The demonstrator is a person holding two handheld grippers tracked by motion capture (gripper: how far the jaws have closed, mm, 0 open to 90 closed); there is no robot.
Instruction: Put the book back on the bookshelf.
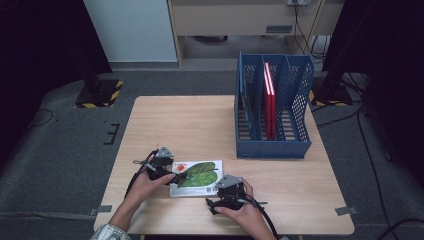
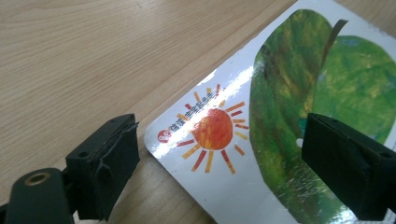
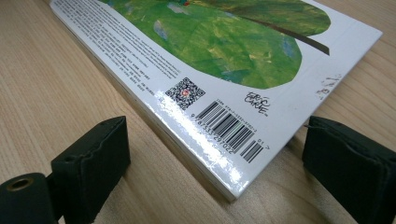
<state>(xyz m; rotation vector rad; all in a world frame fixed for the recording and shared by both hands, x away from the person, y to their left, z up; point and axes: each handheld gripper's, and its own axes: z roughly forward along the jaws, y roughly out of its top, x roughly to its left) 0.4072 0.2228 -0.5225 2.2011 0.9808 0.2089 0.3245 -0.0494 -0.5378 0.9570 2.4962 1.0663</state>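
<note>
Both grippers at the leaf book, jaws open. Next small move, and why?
Probably close the right gripper on the book at its barcode corner: its open jaws already flank that corner, while the left gripper, also open, straddles the sun corner, book flat on the table.

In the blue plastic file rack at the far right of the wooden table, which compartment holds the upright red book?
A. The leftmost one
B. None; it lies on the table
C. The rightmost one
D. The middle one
D: in the high view the upright red book stands in the middle compartment of the blue plastic file rack, with slotted dividers on both sides of it.
</note>
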